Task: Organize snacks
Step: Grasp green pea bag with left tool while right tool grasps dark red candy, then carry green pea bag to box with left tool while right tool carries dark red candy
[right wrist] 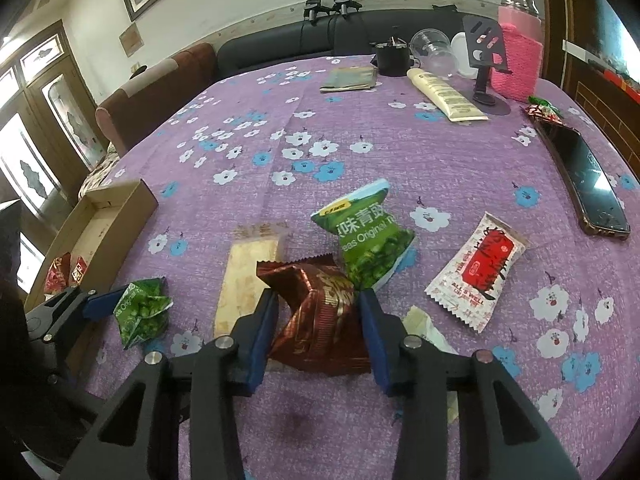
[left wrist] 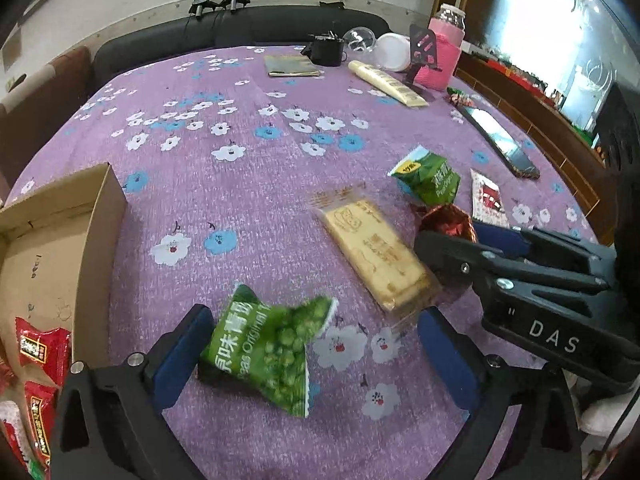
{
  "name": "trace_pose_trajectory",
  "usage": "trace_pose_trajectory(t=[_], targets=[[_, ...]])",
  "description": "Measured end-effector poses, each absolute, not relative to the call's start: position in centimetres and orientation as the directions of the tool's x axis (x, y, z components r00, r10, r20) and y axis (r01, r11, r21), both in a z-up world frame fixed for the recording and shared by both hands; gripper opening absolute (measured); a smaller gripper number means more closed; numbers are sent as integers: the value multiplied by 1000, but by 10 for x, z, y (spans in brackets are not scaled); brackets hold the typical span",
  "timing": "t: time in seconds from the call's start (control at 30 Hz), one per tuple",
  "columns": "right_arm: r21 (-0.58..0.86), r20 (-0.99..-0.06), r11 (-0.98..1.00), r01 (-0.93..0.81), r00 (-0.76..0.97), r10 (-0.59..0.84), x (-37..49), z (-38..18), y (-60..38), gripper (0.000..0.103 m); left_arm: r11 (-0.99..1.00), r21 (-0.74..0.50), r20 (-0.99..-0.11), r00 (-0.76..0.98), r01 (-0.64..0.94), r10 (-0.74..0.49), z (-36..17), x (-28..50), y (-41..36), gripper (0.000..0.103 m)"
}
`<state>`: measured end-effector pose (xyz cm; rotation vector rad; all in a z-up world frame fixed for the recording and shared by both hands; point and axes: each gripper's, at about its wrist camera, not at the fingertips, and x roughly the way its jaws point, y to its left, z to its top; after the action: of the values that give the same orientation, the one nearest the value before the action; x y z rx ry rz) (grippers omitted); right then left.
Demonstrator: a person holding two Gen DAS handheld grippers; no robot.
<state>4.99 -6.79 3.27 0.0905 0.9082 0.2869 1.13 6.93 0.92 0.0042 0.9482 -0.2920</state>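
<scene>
My left gripper (left wrist: 316,348) stands wide open over the purple flowered tablecloth (left wrist: 240,184). A blurred green pea packet (left wrist: 264,352) lies loose between its jaws, close to the left pad and well apart from the right one. The same packet (right wrist: 142,314) appears crumpled in the right wrist view beside the left gripper's blue pad. My right gripper (right wrist: 320,332) is shut on a crumpled brown-red foil packet (right wrist: 316,320), and the pair also shows at the right of the left wrist view (left wrist: 448,220). A cracker pack (left wrist: 376,256) lies between the two grippers.
An open cardboard box (left wrist: 60,216) at the left holds red packets (left wrist: 40,344). A second green pea packet (right wrist: 364,236) and a white-red sachet (right wrist: 478,272) lie near the right gripper. A phone (right wrist: 588,184), cream tube (right wrist: 444,94), stand and pink bottle (right wrist: 518,60) crowd the far right.
</scene>
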Motion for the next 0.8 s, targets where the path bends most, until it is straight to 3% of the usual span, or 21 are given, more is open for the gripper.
trace_pose_trajectory(t=[0.17,0.23,0.27,0.47,0.8], targets=[[200,-756,960,-196,592,278,47,35,-70,38,956,-157,-789,550,249,-273,11,10,75,101],[202,-753,960,-194,596,279,46,36,-71,38,968,-121,-783,579,219,-229,12,6,76,80],[203,-750,960,-191,600,278,45,36,-72,38,968,-111,-777,588,223,-224,13,4,75,57],[207,-739,962,-181,615,274,43,38,-75,36,957,-146,-759,592,251,-271,19,-10,75,56],[209,-716,958,-194,637,285,34,44,-74,21,925,-296,-675,634,236,-378,51,-49,98,56]])
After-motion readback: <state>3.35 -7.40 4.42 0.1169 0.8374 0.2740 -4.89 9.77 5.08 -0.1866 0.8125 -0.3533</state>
